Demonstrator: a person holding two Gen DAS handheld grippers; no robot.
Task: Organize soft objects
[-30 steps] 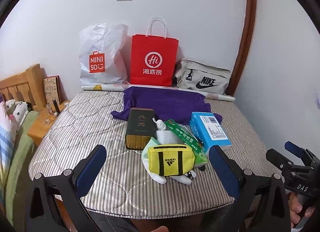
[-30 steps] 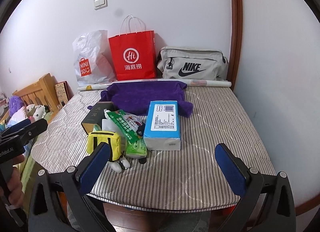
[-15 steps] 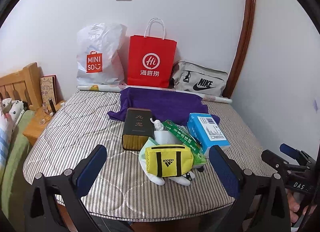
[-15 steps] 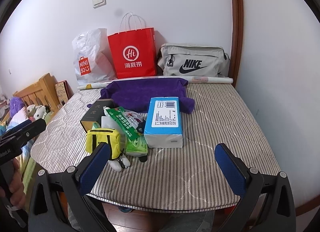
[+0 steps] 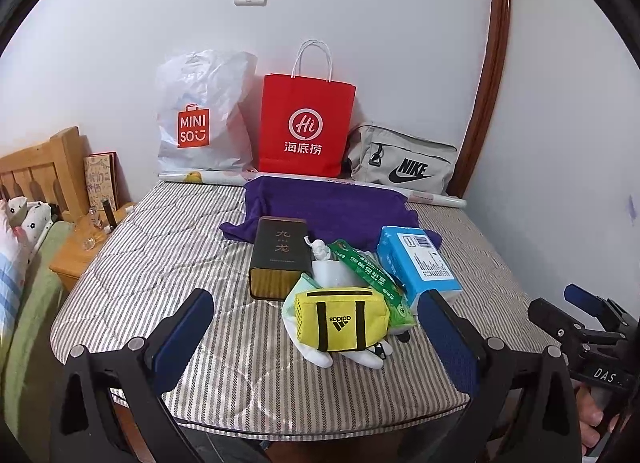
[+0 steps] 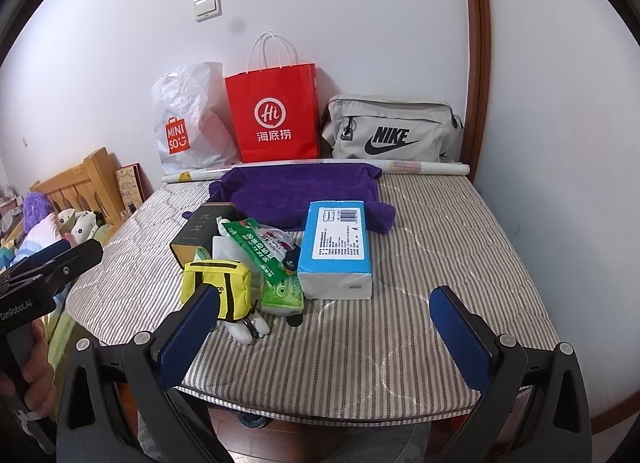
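Observation:
A pile lies on the striped mattress (image 5: 160, 263) (image 6: 440, 263): a small yellow Adidas bag (image 5: 340, 319) (image 6: 218, 283) over a white plush toy (image 5: 320, 355) (image 6: 244, 329), green tissue packs (image 5: 372, 279) (image 6: 264, 255), a blue tissue box (image 5: 418, 263) (image 6: 336, 247), a dark tin box (image 5: 280, 259) (image 6: 198, 229). Behind them spreads a purple towel (image 5: 328, 207) (image 6: 296, 193). My left gripper (image 5: 316, 339) is open at the near edge, facing the yellow bag. My right gripper (image 6: 324, 335) is open, empty, nearer the blue box.
Against the wall stand a white Miniso bag (image 5: 200, 119) (image 6: 188, 127), a red paper bag (image 5: 306, 127) (image 6: 276, 119) and a grey Nike bag (image 5: 404, 163) (image 6: 392, 131), with a paper roll (image 6: 400, 167) in front. A wooden headboard (image 5: 36, 171) and bedside table (image 5: 80, 251) sit left.
Both grippers have drifted slightly, so the pile sits a little lower and nearer in the left view. Both stay open; nothing on the mattress has moved.

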